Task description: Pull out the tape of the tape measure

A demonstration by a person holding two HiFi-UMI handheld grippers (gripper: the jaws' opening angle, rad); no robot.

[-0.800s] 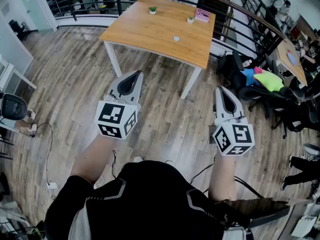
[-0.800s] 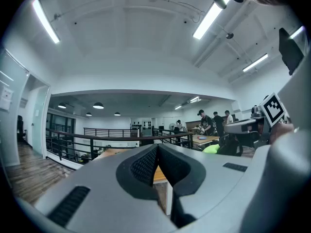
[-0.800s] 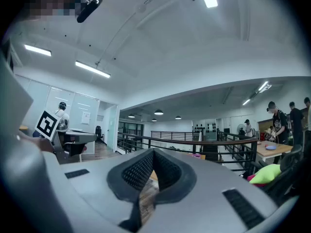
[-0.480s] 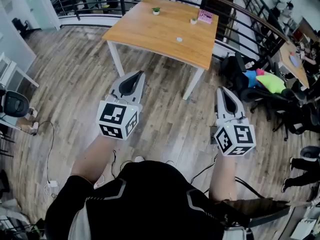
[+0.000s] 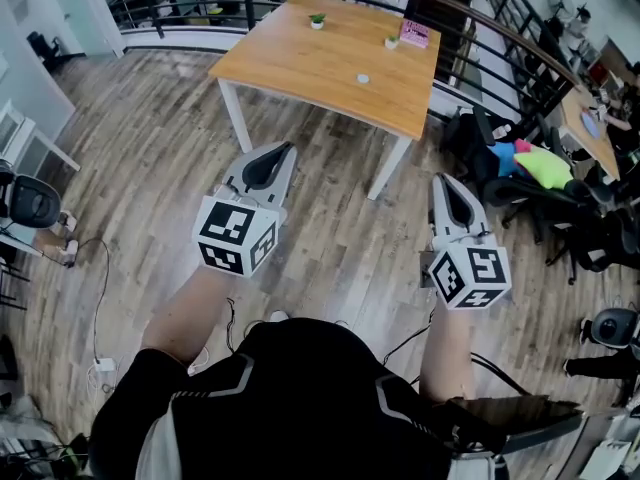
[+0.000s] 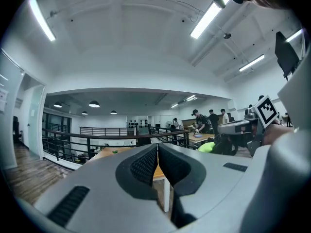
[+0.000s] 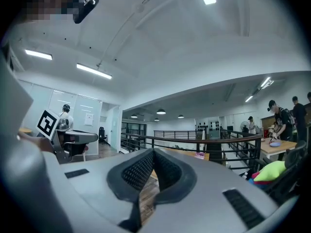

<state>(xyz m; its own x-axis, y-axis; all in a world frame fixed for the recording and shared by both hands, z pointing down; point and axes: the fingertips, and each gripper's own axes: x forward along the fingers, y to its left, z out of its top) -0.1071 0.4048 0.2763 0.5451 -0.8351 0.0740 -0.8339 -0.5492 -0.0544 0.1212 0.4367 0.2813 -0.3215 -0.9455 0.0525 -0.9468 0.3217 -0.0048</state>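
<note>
Floor of grey-brown wood planks point(image 5: 140, 158) fills most of the head view below us. At twelve o'clock, well ahead of both claws, stands the light wooden tabletop point(image 5: 300, 63) on white legs, with a black metal railing point(image 5: 480, 20) curving behind it. At two o'clock, black office chairs point(image 5: 475, 143) crowd together, and a yellow-green cushion point(image 5: 545, 163) lies on one of them.

Our left claw point(image 5: 287, 150) points level toward eleven o'clock and our right claw point(image 5: 441, 180) toward one o'clock. Each is closed, its black ribbed pads point(image 6: 145, 166) meeting with nothing between them, and both hang over the floor, well apart from the tabletop.

A pink box point(image 5: 414, 34) and two small green plants in white pots point(image 5: 317, 20) sit along the tabletop's far edge. Nearer its middle lies a small white round object point(image 5: 362, 78), too small for us to say whether it is the tape measure.
</note>
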